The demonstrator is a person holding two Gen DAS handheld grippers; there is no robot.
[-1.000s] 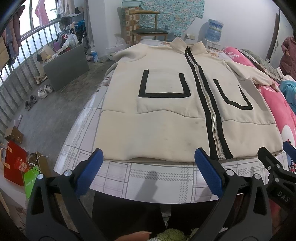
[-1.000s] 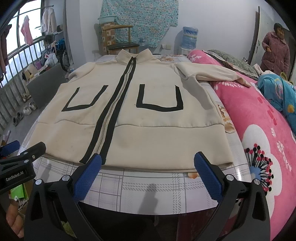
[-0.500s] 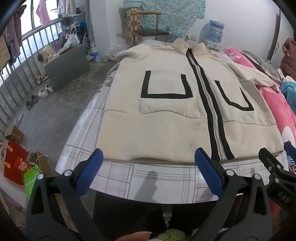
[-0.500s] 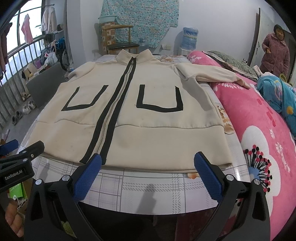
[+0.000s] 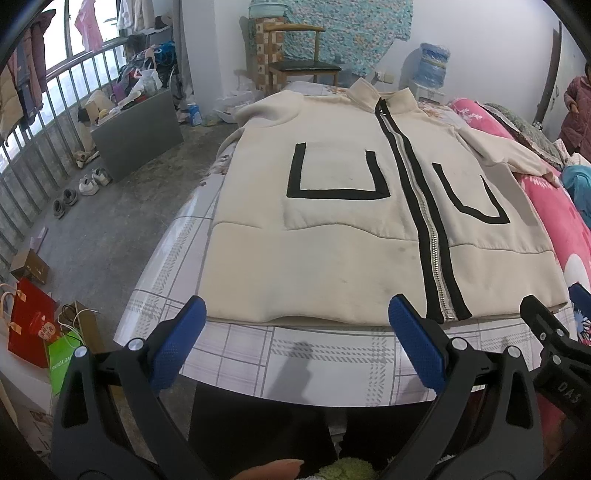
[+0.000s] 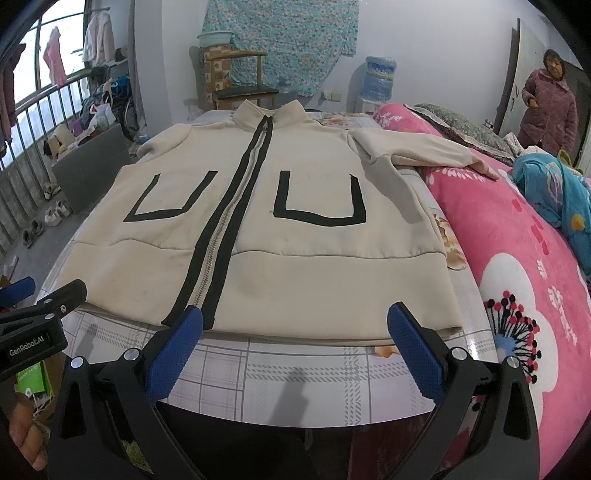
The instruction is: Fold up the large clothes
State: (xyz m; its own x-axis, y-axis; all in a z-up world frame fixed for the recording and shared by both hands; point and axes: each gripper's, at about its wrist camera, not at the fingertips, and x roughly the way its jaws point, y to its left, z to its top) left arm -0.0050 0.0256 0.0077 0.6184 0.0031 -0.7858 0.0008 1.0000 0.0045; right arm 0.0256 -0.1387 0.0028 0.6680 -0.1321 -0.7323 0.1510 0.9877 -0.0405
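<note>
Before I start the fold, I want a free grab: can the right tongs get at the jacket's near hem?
Probably yes. The right tongs are open, facing the cream jacket; its near hem lies flat on the table with nothing between them.

This is looking like a lived-in home, a bedroom that opens onto a barred balcony. A pink floral fleece blanket (image 6: pixel 517 258) is covering a bed to the right, with a rumpled blue patterned blanket (image 6: pixel 554 195) lying on it. Worn shoes (image 5: pixel 79 186) are sitting in pairs on the bare concrete floor (image 5: pixel 110 240) by the metal window railing (image 5: pixel 44 122), where washed clothes (image 5: pixel 88 24) are hanging. A wooden armchair with a dark seat (image 5: pixel 304 62) is standing against the white wall under a hung turquoise floral cloth (image 6: pixel 284 40), beside a blue water-cooler bottle (image 6: pixel 380 79). A person in a purple padded coat (image 6: pixel 548 107) is standing by the door.
</note>
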